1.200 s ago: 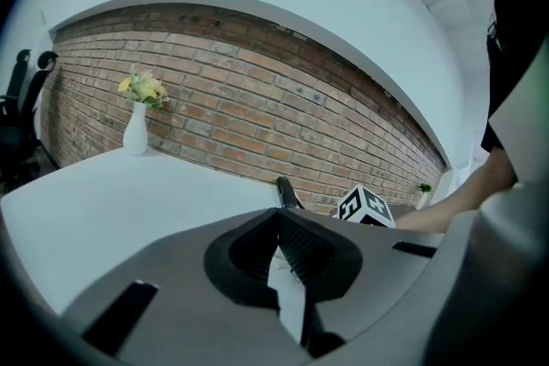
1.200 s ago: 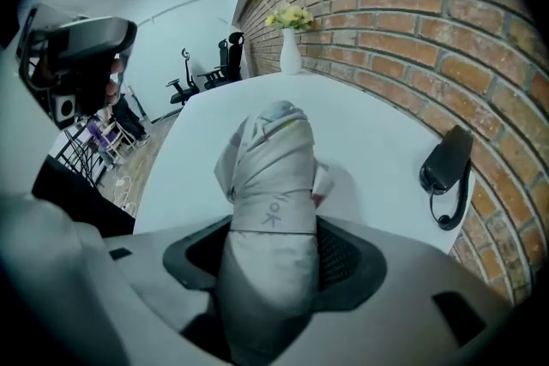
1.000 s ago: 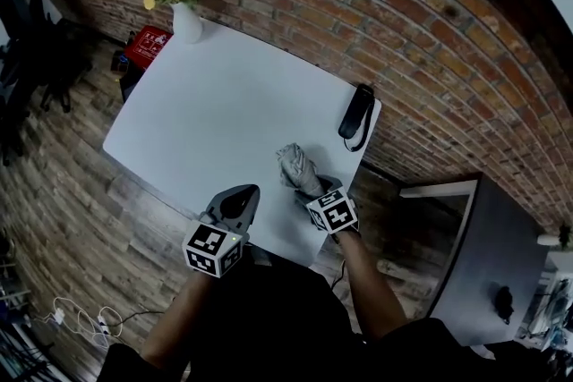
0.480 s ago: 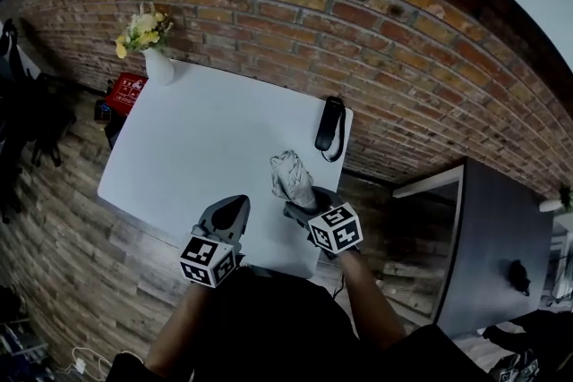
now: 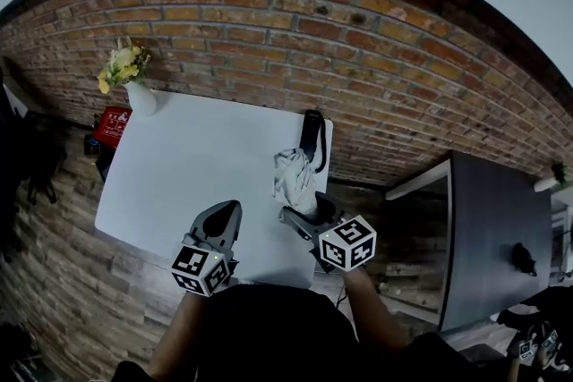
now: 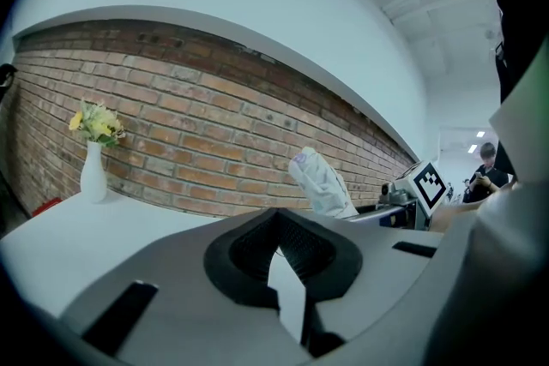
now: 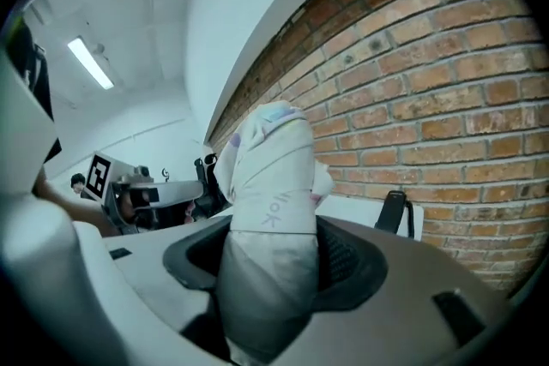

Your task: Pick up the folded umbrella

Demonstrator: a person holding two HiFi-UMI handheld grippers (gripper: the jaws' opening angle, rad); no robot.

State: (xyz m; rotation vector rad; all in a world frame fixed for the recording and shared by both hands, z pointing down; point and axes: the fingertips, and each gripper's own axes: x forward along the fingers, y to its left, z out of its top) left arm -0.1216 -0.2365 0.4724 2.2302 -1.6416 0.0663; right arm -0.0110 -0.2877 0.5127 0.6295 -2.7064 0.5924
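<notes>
our right gripper (image 5: 301, 216) clamps the folded umbrella (image 7: 268, 184) by its lower end, clear of the white table (image 5: 179, 165). left gripper (image 5: 224, 216) closed, empty. a quick swing could slide the slick fabric out.

The white table (image 5: 188, 165) bears 2 things: a flower vase (image 5: 141, 98) and perhaps a black strapped case (image 5: 311, 134).

Dim, cool light, heavy fisheye bending, dark vignetted corners

The folded umbrella (image 5: 294, 179) is creased cloth, the table (image 5: 183, 165) smooth and matt, the wall (image 5: 358, 58) rough brick.
</notes>
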